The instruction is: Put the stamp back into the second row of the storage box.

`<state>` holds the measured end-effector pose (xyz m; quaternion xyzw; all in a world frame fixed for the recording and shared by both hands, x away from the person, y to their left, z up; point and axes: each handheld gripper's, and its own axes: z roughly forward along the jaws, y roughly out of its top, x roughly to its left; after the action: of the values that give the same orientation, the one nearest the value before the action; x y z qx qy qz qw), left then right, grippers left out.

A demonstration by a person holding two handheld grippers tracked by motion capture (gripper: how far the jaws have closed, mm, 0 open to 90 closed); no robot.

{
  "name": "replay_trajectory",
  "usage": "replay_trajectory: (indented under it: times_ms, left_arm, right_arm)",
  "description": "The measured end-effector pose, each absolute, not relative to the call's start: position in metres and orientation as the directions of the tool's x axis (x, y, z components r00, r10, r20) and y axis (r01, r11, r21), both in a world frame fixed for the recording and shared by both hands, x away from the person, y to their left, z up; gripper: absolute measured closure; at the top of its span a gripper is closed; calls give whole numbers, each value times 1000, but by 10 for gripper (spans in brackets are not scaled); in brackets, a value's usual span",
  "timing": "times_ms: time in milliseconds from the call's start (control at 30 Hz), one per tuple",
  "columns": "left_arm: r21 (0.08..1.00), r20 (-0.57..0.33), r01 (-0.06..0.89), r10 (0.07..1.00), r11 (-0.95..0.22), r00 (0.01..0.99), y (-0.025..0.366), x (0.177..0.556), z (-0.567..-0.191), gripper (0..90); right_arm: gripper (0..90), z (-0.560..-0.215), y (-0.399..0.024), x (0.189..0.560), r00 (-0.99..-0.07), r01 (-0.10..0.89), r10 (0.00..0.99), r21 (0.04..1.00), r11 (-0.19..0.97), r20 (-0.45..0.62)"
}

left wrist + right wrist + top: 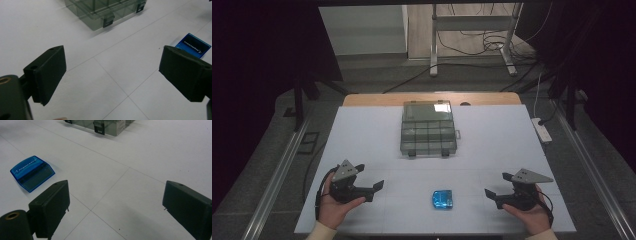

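Judging from the layout, a pick of the blue case [443, 199] is in hand, and the risks are mostly about grip. Both sets of fingers are held wide apart and nothing is clamped: left gripper [371, 185] at about 8 o'clock on the worktop [362, 130], right gripper [495, 194] at about 4 o'clock. The blue case lies flat at 6 o'clock, between the two grippers and apart from both; in the left gripper view it sits partly hidden behind the finger [186, 71] toward 2 o'clock, and in the right gripper view it is seen at 10 o'clock of the fingers [51, 206]. Being low, flat and glossy, the case could be skated across the smooth white surface if one finger touches first. A pinch across its slanted edges could let it squirt out. If both grippers are brought in together, a finger-to-finger clash over the case is likely. The clear compartment box [428, 128] stands at 12 o'clock, well apart, lid apparently shut with front latches [108, 22] down, though that cannot be confirmed. If the case is meant to go inside, the latches would have to be released first; a light box of that kind could be pushed away or tipped when pried single-handed.
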<state>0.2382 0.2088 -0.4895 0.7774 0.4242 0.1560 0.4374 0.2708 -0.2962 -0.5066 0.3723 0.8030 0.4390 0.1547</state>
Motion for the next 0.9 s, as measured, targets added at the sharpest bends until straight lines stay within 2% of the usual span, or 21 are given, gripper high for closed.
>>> replay_trajectory:
  times_ms: [900]
  left_arm:
    - [791,-126,496,699,-358,704,160,254,-482,84]
  right_arm:
    - [78,-508,-296,272,-674,467,735,816,341,79]
